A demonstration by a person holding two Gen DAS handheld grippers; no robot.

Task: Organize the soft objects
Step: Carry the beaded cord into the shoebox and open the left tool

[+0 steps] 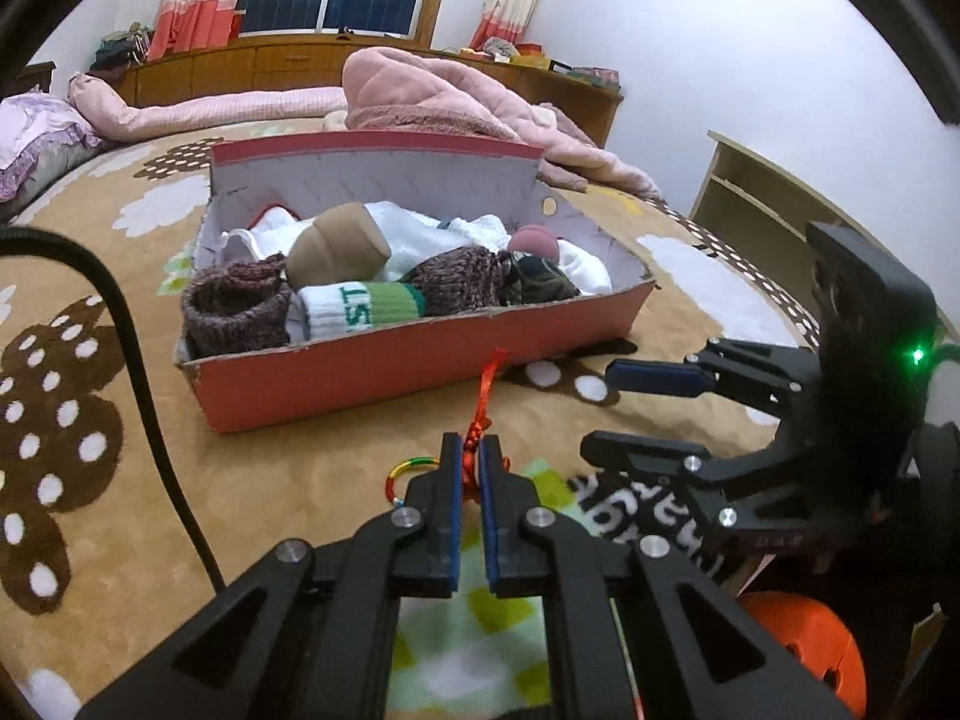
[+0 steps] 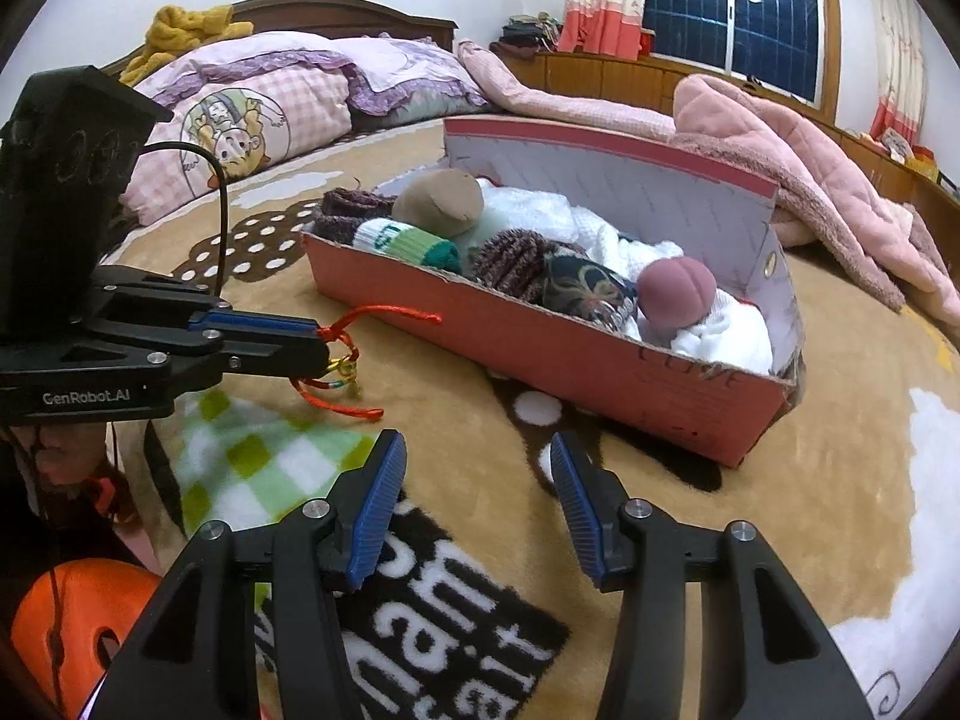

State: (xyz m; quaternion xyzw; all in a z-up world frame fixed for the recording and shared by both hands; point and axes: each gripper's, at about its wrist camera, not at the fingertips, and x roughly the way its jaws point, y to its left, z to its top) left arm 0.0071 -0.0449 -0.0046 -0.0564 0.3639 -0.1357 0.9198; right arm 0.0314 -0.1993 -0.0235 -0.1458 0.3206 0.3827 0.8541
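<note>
A red cardboard box (image 1: 372, 378) (image 2: 600, 354) sits on the bed, filled with several rolled socks and soft items: a tan roll (image 1: 339, 249) (image 2: 438, 201), a white-and-green sock (image 1: 354, 303) (image 2: 408, 243), knitted maroon pieces (image 1: 234, 306) (image 2: 510, 261), a pink ball (image 1: 534, 240) (image 2: 675, 288). My left gripper (image 1: 471, 450) (image 2: 321, 351) is shut on a red knotted cord (image 1: 486, 396) (image 2: 384, 315) with a coloured ring (image 1: 408, 474), held just above the blanket in front of the box. My right gripper (image 2: 474, 474) (image 1: 600, 402) is open and empty, to the right of the left one.
The bed is covered with a tan patterned blanket (image 1: 120, 276) (image 2: 840, 480). A pink quilt (image 1: 456, 102) (image 2: 810, 162) lies behind the box. Pillows (image 2: 252, 102) sit at the headboard. A green checked cloth (image 2: 264, 462) and an orange object (image 1: 798, 642) lie near me.
</note>
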